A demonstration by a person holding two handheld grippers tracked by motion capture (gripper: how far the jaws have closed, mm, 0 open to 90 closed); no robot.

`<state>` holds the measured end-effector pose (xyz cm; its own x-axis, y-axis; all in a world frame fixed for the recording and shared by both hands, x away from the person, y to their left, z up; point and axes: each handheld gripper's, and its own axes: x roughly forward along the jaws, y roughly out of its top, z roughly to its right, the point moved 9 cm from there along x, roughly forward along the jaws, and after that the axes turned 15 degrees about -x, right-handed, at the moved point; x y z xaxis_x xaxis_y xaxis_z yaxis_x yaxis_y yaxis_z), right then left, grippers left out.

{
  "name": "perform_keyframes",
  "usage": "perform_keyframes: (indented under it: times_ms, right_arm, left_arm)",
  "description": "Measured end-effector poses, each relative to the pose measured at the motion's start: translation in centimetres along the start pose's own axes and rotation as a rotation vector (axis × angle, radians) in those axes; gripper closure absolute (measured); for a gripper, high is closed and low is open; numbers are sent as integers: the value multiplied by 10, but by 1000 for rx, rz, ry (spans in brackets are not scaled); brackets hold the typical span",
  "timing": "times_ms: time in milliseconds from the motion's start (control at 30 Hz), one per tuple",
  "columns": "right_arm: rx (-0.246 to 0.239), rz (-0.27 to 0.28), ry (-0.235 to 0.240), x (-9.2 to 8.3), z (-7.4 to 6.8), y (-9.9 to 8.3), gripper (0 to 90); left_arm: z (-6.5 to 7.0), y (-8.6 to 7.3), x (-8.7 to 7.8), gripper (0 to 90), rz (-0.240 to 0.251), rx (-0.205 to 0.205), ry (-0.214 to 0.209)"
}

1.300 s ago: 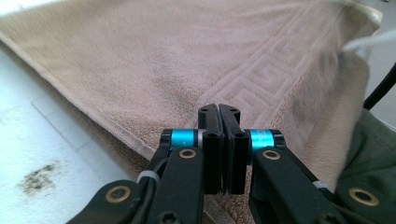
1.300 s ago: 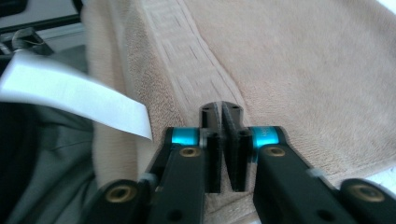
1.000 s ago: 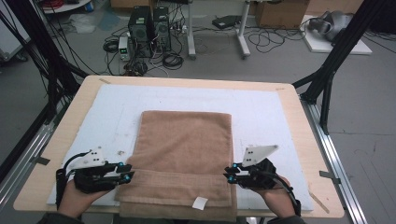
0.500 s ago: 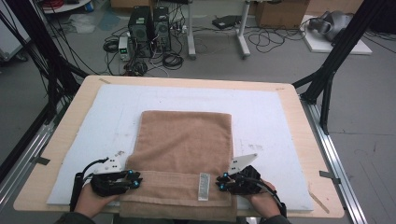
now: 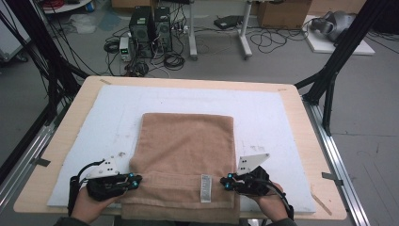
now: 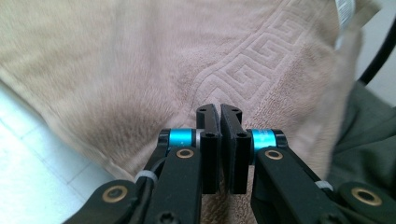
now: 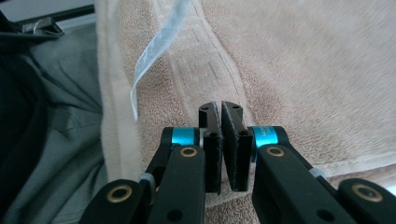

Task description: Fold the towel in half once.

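Both hands moved in from the sides; left gripper (image 5: 134,180) and right gripper (image 5: 227,181) have just closed, pinching the towel's (image 5: 186,155) near corners at lower frame, long axis running up-frame.

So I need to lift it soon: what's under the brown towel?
The brown towel lies on a white mat over the wooden table. Anything directly beneath the towel is covered.

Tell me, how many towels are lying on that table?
1: a tan towel, folded, on the white mat, its near edge hanging over the table's front. Folded layers could hide another.
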<state>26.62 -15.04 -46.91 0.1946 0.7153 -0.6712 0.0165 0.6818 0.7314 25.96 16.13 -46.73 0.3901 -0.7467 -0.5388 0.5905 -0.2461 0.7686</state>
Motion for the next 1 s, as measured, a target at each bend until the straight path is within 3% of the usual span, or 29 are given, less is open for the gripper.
perform_keyframes:
  times_ms: [167,267,400,500,633,667,700,733,867,1000]
  right_arm:
    - [-25,10,-8,-13,-6,8,871]
    - [-24,18,-15,-19,-9,8,849]
    - [7,-41,21,-4,-8,-9,845]
    - [18,-25,49,1,-13,-14,893]
    - [10,7,60,-7,-15,-9,894]
    - [7,7,53,-8,-14,-8,888]
    - [3,3,48,-9,-13,-7,795]
    - [11,-10,33,-8,-11,-7,739]
    - [45,-31,-22,-3,9,-11,703]
    - [72,-47,-92,-1,50,-8,619]
  left_arm:
    - [14,5,-11,863,17,29,-17]
    - [15,2,-9,862,5,38,-19]
    - [6,-10,3,857,-35,6,-22]
    - [6,-16,5,856,-51,6,-26]
    - [10,-9,-2,858,-11,2,-39]
    - [12,-8,-3,857,-10,5,-45]
    - [12,-9,-3,855,-18,13,-51]
    - [12,-9,-2,840,-27,12,-58]
    - [5,-3,0,637,-11,-12,-54]
    - [-16,23,6,569,43,5,23]
